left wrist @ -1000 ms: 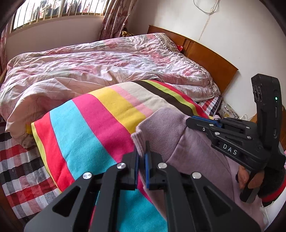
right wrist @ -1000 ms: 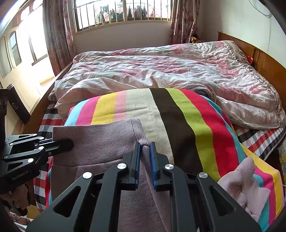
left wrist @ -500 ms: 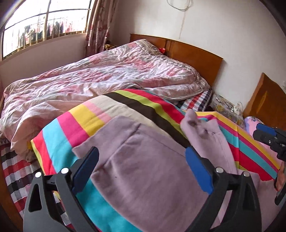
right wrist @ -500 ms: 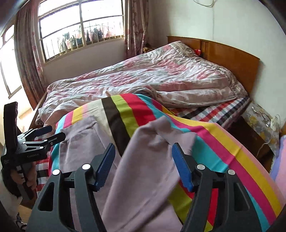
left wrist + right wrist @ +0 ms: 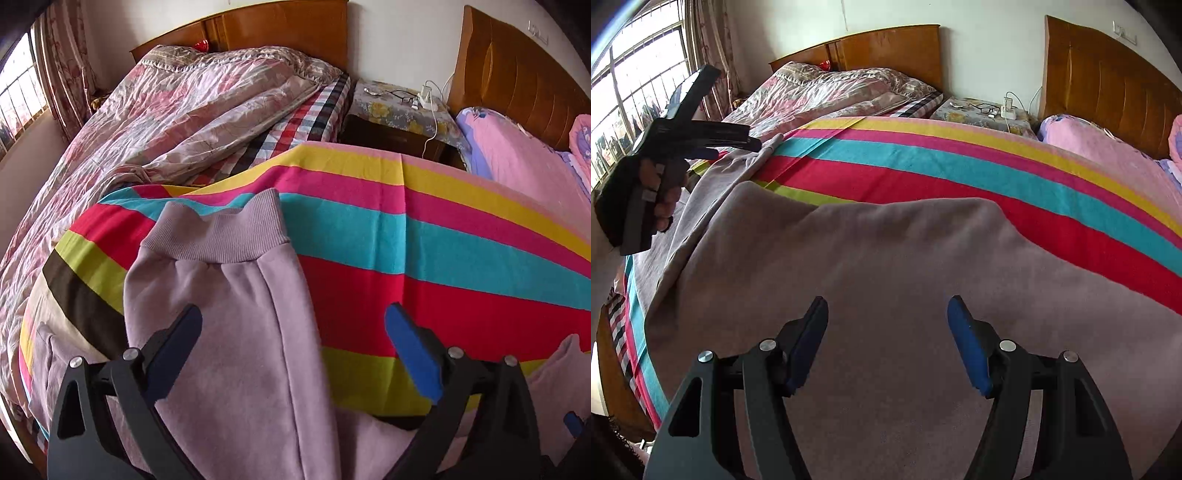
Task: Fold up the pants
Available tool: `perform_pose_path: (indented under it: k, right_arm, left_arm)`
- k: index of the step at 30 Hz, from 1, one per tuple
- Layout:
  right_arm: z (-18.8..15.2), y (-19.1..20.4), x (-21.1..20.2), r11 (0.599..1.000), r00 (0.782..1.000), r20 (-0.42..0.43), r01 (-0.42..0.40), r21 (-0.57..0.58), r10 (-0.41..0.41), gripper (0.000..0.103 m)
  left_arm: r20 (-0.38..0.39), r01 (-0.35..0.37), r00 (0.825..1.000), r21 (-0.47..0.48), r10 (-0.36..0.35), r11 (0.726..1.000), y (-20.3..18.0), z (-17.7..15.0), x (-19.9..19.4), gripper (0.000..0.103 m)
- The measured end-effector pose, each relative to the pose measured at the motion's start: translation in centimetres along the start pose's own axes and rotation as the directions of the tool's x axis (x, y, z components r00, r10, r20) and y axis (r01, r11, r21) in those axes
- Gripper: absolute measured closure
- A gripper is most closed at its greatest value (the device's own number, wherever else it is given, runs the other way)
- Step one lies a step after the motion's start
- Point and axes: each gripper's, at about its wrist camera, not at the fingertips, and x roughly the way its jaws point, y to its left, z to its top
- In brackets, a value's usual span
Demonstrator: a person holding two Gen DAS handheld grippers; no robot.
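Mauve pants [image 5: 229, 350] lie flat on a striped blanket [image 5: 406, 229]. One leg ends in a ribbed cuff [image 5: 218, 236] pointing toward the headboards. My left gripper [image 5: 295, 332] hangs open just above that leg, nothing between its blue pads. In the right wrist view the wide part of the pants [image 5: 886, 266] spreads below my right gripper [image 5: 886, 310], which is also open and holds nothing. The left gripper [image 5: 738, 142] shows at upper left there, held in a hand [image 5: 661, 195] over the pants' far side.
A crumpled floral quilt [image 5: 177, 110] covers the bed to the left. A nightstand [image 5: 402, 107] with glasses and a charger stands between two wooden headboards [image 5: 517, 70]. Pink bedding [image 5: 517, 151] lies to the right. A window [image 5: 635, 110] is at far left.
Both grippers were shut on the pants' edge, then let go and opened wide. Both swung sideways along the pants, and their views turned from the window toward the headboards.
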Motion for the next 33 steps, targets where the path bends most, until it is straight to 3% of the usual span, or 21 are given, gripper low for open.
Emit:
perform_pose_path:
  k: [2,4,5,6,8,12,17,19,22,23,25,26,27,30,33]
  right_arm:
    - [0.2,0.2,0.0,1.000,1.000,0.013,-0.015,-0.006,0.015,0.033]
    - [0.2,0.2,0.2,1.000,1.000,0.012,-0.018,-0.004,0.018,0.033]
    - [0.2,0.2,0.3,1.000,1.000,0.010,-0.021,-0.003,0.021,0.033]
    - [0.2,0.3,0.2,1.000,1.000,0.012,-0.026,-0.002,0.026,0.033]
    - [0.0,0.1,0.1,0.999,0.999,0.019,-0.033,0.007,0.033,0.033]
    - [-0.2,-0.2,-0.3,0.999,0.999,0.030,-0.041,0.015,0.040,0.033]
    - [-0.2,0.2,-0.1,0.999,0.999,0.017,-0.034,-0.007,0.034,0.033]
    - [-0.1,0.5,0.0,0.999,0.999,0.011,-0.031,-0.022,0.031,0.033]
    - [0.0,1.1,0.5,0.999,1.000,-0.010,-0.005,-0.044,0.004,0.033]
    - [0.1,1.3,0.7,0.998,1.000,-0.017,0.011,-0.055,-0.012,0.032]
    - [0.3,2.4,0.7,0.994,0.998,-0.015,0.056,-0.097,-0.057,0.032]
    - [0.4,3.3,0.6,0.990,0.997,-0.010,0.070,-0.126,-0.072,0.032]
    - [0.7,4.3,0.5,0.986,0.998,-0.007,0.065,-0.157,-0.067,0.032]
    - [1.1,9.2,-0.7,0.959,0.999,0.017,-0.031,-0.281,0.037,0.032]
    - [0.3,15.2,-1.4,0.894,0.980,-0.015,-0.188,-0.407,0.199,0.033]
  left_arm:
    - [-0.047,-0.079,0.996,0.027,0.081,0.996,-1.1,0.7,2.2,0.006]
    - [-0.110,-0.119,0.986,0.028,0.121,0.993,-1.2,0.9,4.1,0.022]
    - [-0.108,-0.105,0.989,0.013,0.106,0.994,-1.0,1.0,4.3,0.031]
    - [-0.110,-0.112,0.988,0.003,0.111,0.994,-0.6,0.9,4.3,0.065]
    - [-0.108,-0.086,0.991,-0.029,0.082,0.996,0.4,0.8,3.6,0.098]
    - [0.076,-0.011,0.997,-0.130,0.021,0.991,5.4,-0.9,-2.5,0.099]
    - [0.280,0.087,0.960,-0.333,0.011,0.939,15.9,-9.2,-12.2,0.099]
    - [0.293,0.096,0.956,-0.403,0.029,0.910,20.1,-13.5,-14.3,0.099]
    - [0.237,0.082,0.971,-0.473,0.037,0.877,25.0,-19.2,-13.9,0.098]
    - [0.217,0.099,0.976,-0.479,0.009,0.872,26.3,-20.7,-12.8,0.096]
    - [0.177,0.146,0.982,-0.520,-0.061,0.842,28.4,-23.2,-10.2,0.076]
    - [0.175,0.157,0.982,-0.545,-0.072,0.823,29.1,-24.4,-9.5,0.061]
    - [0.191,0.175,0.978,-0.555,-0.080,0.813,29.4,-25.2,-9.2,0.054]
    - [0.232,0.188,0.970,-0.546,-0.068,0.817,29.4,-25.4,-9.0,0.049]
    - [0.261,0.157,0.965,-0.488,-0.028,0.858,28.2,-25.0,-9.9,0.048]
